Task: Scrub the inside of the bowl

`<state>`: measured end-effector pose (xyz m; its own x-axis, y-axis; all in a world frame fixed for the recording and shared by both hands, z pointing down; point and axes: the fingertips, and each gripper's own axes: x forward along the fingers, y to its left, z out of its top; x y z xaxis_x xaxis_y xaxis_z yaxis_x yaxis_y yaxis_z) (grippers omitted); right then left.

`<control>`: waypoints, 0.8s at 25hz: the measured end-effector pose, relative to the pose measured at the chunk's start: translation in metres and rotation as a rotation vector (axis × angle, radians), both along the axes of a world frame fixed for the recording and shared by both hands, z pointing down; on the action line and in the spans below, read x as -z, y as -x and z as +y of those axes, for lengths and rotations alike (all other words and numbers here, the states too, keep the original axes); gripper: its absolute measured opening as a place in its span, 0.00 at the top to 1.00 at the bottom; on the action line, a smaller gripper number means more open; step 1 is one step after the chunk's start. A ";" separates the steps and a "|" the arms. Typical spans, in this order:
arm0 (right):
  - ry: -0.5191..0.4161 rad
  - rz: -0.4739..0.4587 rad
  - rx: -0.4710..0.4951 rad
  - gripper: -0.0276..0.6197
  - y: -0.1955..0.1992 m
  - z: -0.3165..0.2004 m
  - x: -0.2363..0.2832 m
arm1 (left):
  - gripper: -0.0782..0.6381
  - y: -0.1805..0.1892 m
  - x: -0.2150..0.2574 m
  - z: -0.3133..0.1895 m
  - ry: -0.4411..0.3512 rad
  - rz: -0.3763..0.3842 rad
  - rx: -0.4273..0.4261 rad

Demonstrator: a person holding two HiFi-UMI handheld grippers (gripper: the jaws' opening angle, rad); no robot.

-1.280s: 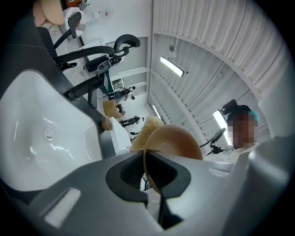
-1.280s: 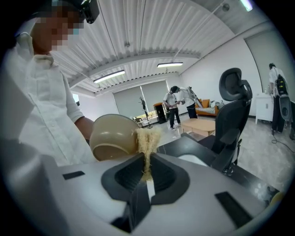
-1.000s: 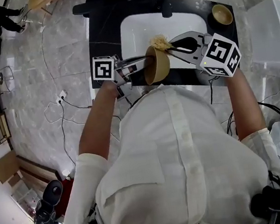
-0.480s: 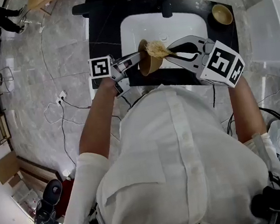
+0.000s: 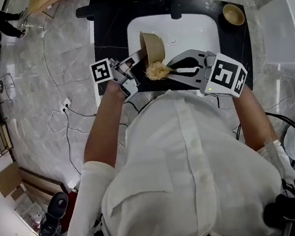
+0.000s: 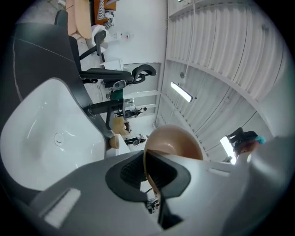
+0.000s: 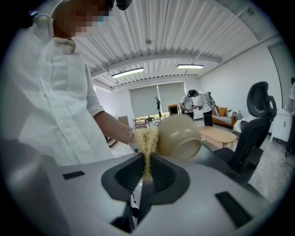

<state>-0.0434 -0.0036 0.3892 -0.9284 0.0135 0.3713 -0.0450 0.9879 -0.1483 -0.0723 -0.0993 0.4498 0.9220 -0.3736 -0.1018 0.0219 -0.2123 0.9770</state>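
Tan bowl point(image 5: 153, 45) pinched by rim in closed fingers of left gripper point(image 5: 138, 58), tipped on side, held over white sink point(image 5: 189, 21) ahead of fingers. Pale fibrous scrubber point(image 5: 156, 72) clamped in closed fingers of right gripper point(image 5: 171, 72), sticking out past fingertips, at bowl's edge just beside left fingers; contact unclear. Second small bowl point(image 5: 234, 15) upright on black tabletop point(image 5: 240, 39), well beyond right fingers.

Bowl point(image 7: 182, 133) interior — behind scrubber point(image 7: 146, 140)
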 end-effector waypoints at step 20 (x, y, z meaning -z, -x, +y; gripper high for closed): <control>-0.012 0.256 -0.033 0.91 0.000 -0.030 -0.081 | 0.88 -0.012 0.003 0.041 -0.169 -0.149 -0.346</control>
<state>-0.0438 -0.0337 0.4701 -0.8043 -0.0207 0.5939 -0.1113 0.9870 -0.1163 -0.0604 -0.0584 0.4469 0.9996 -0.0284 0.0084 -0.0185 -0.3752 0.9268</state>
